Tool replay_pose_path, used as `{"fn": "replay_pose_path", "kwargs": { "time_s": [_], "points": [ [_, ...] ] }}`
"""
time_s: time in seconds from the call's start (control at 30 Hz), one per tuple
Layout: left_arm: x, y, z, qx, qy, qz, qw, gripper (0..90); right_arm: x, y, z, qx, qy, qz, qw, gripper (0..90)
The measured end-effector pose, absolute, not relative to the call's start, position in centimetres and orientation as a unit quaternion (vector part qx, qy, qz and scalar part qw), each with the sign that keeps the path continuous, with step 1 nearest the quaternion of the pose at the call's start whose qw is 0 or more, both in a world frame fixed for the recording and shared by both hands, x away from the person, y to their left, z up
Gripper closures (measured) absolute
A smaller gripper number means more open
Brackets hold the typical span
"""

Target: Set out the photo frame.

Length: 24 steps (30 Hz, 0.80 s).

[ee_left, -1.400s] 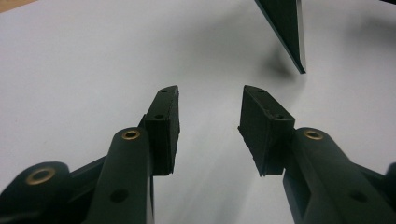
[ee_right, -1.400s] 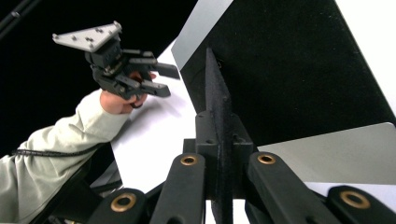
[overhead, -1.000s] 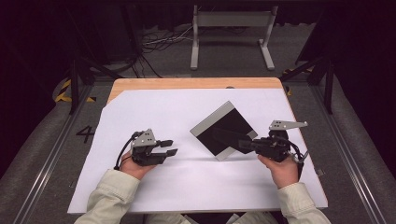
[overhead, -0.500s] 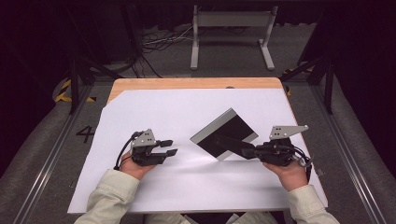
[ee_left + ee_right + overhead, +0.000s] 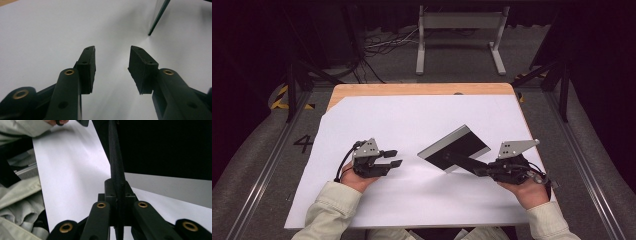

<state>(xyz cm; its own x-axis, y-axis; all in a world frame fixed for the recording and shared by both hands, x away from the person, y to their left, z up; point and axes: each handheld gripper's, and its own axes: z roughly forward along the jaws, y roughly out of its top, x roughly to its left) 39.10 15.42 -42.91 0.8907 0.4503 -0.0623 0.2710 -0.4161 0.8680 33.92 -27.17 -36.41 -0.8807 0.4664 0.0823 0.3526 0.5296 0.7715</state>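
Observation:
A flat black square panel (image 5: 457,149) with a pale grey edge hangs tilted over the right half of the white sheet (image 5: 412,115), one corner near the paper. A thin black handle (image 5: 468,163) runs from it into my right gripper (image 5: 478,170), whose jaws are shut on it. The right gripper view shows that handle (image 5: 115,152) clamped in my right gripper (image 5: 117,188), with the panel's dark face (image 5: 170,147) beyond. My left gripper (image 5: 394,158) rests low on the sheet to the left, open with nothing in it. In its own view the left gripper (image 5: 111,62) faces bare paper, and the panel's thin edge (image 5: 158,17) stands far off.
The white sheet covers a wooden table whose far edge (image 5: 412,89) is bare. A grey metal stand (image 5: 459,22) and cables lie on the floor behind. Dark floor and rails flank the table. Pale sleeves (image 5: 334,210) come in from the near edge.
The right gripper, with the panel in it, has drifted slightly toward the near edge of the table. The left gripper has stayed where it was.

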Motion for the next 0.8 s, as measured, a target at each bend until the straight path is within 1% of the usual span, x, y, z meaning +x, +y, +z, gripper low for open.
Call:
{"fn": "replay_pose_path", "kwargs": {
  "time_s": [0.8],
  "points": [
    [39.1, 15.3, -42.9, 0.839, 0.214, 0.090, 0.492, 56.8, 33.3, -28.4, -38.1, 0.228, 0.902, 0.361, 0.062, 86.7]
  ]
}}
